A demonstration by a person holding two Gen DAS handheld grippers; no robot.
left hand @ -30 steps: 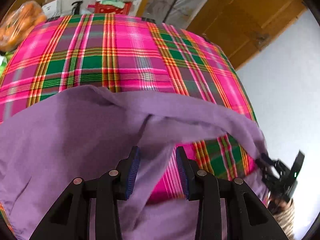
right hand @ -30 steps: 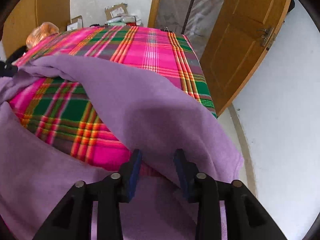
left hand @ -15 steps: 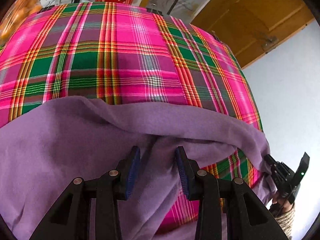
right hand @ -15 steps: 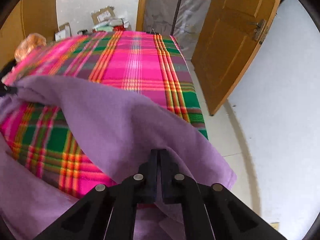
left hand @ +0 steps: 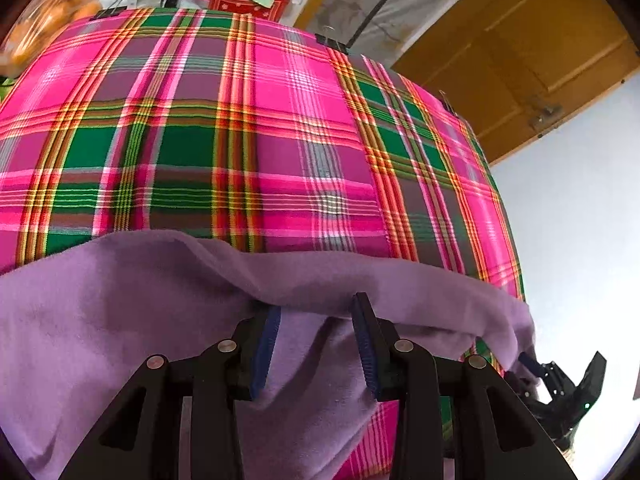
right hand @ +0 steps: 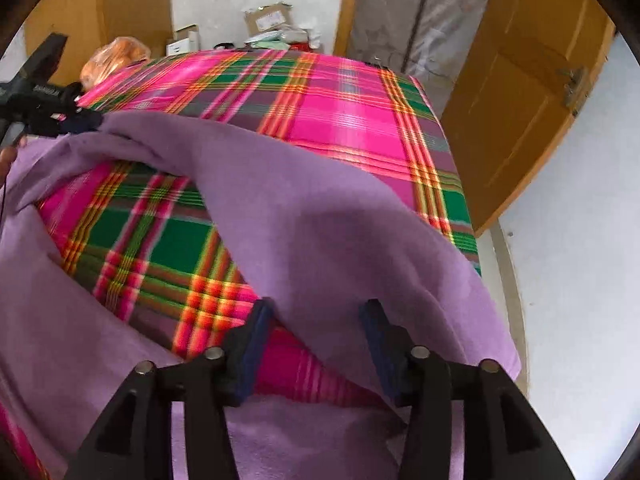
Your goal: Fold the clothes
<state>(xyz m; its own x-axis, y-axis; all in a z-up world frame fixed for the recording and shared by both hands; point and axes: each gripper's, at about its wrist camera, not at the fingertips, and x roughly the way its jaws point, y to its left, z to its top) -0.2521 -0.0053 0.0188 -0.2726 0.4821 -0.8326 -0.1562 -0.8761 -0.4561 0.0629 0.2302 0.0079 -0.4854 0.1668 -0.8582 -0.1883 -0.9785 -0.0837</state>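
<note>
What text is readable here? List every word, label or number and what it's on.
No text reads clearly.
Label on cardboard box: too small to read.
Print on white box: blurred.
Lettering on left tongs: blurred.

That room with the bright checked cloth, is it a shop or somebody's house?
Probably a room in somebody's house. A wooden door stands at the right, opened cardboard boxes are heaped by the far wall, and a table is covered by a pink and green plaid cloth.
</note>
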